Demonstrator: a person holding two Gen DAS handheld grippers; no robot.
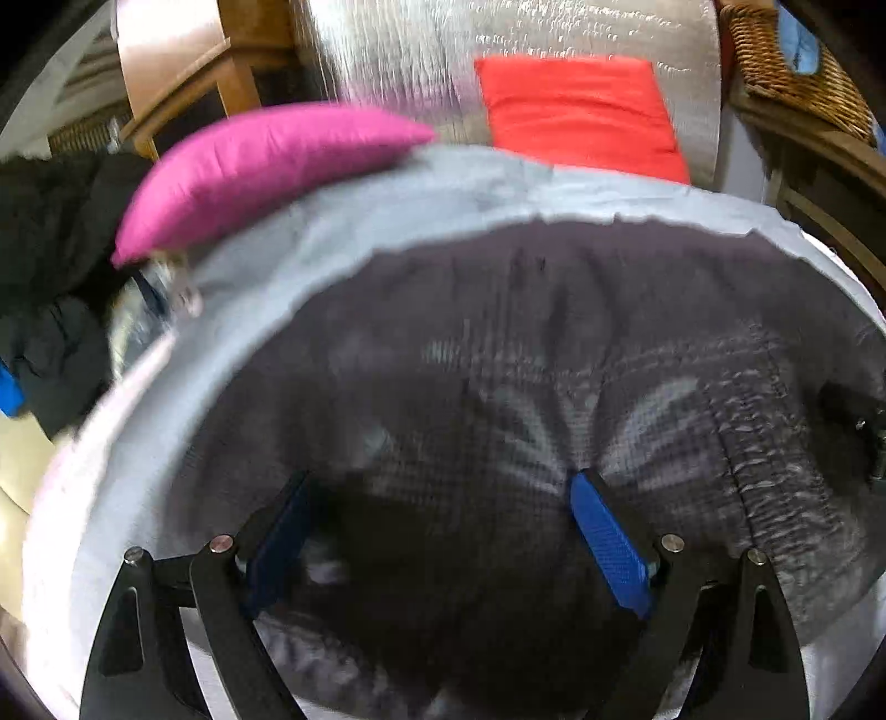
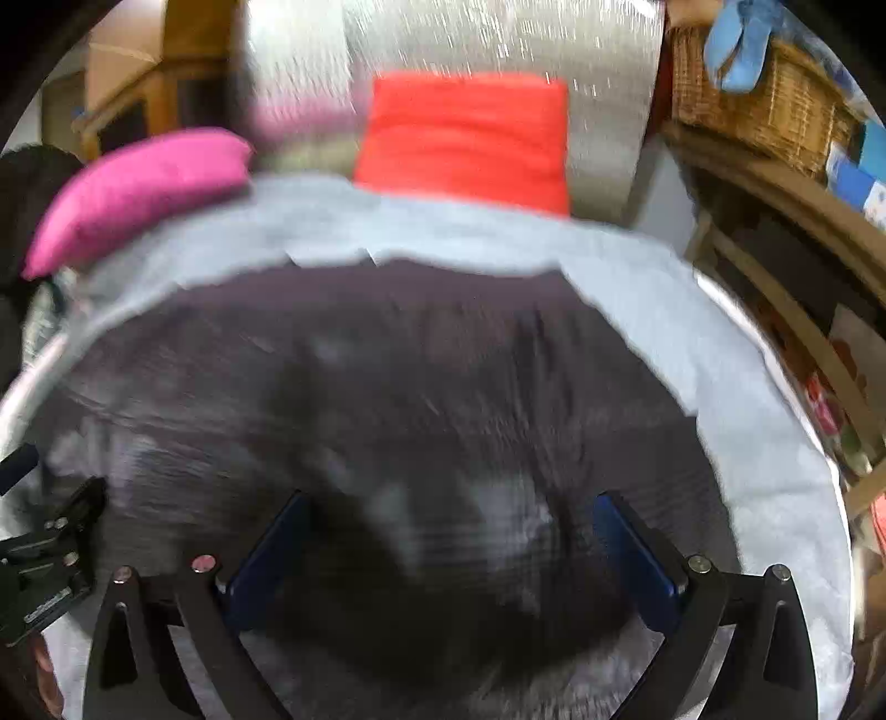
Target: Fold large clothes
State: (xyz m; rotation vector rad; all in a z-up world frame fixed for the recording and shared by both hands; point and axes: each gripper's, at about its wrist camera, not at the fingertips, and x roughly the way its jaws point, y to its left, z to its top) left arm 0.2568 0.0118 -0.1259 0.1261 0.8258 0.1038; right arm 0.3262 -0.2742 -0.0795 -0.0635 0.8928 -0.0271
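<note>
A large dark grey garment lies spread on a pale grey sheet; it also fills the right wrist view. My left gripper hovers over the garment's near part, jaws wide apart, blue pads with nothing between them. My right gripper is likewise open and empty above the garment. The left gripper's body shows at the left edge of the right wrist view. Both views are motion-blurred.
A pink cushion and a red cushion lie at the far edge against a silver foil backing. Wicker baskets on a wooden shelf stand right. Dark clothes pile at left.
</note>
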